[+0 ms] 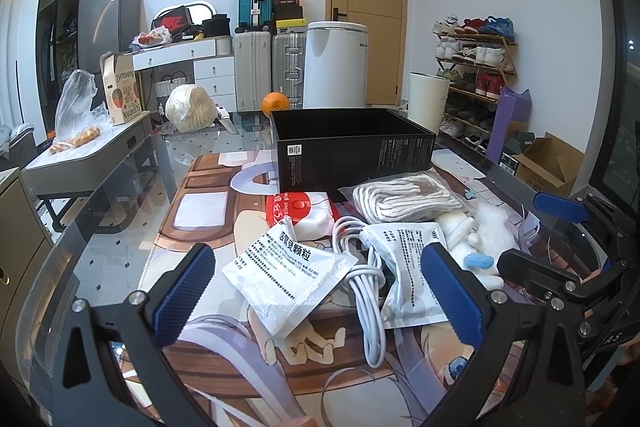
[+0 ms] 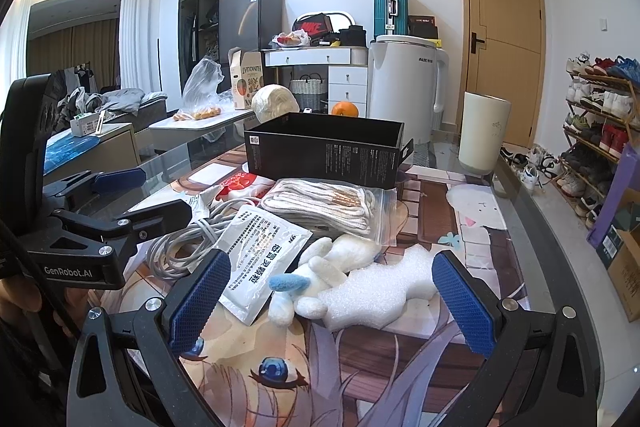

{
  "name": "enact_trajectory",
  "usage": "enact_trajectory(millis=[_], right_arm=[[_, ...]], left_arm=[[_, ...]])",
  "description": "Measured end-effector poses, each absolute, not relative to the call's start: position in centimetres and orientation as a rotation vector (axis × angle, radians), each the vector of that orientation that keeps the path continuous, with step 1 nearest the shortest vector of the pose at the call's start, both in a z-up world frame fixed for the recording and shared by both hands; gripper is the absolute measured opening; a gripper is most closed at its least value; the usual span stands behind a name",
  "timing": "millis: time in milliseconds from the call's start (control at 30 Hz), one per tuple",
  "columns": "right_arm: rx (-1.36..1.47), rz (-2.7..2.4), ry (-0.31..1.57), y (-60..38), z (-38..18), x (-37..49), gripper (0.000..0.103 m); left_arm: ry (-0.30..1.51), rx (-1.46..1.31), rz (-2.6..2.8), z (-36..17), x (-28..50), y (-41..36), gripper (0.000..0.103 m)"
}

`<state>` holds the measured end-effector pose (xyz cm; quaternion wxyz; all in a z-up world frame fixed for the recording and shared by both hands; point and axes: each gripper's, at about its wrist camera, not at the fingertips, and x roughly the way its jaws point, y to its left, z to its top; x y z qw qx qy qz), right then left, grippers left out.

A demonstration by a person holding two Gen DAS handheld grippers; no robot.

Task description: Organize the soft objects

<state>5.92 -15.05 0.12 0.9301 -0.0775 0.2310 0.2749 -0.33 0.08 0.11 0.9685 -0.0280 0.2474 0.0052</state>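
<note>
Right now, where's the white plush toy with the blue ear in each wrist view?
Left wrist: the plush toy lies right of centre, partly behind the left tongs' right finger, beside the foam piece.
Right wrist: plush toy lies at centre, between the open tongs' fingers.
Shared landmark: the black box behind it.

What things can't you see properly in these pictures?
- Inside of the black box: both views, its own walls hide the floor.
- Red-and-white packet: left view, a white sachet covers its front.
- Plush toy: right view, partly behind the foam piece.
- White cable: its ends are tucked under sachets.
</note>
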Motion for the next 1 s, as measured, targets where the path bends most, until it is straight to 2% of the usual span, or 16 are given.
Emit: enact_trajectory(millis=[700, 1000], right_arm=[[-0.159, 0.485, 0.495, -16.2, 0.7, 6.9, 0.102], [-0.143, 0.406, 0.59, -18.4, 0.8, 8.7, 0.102]], left_arm=[[0.501, -0.048, 0.018, 0.4, -0.3, 0.5, 0.103], [0.498, -0.045, 0.034, 0.9, -0.2, 1.6, 0.103]])
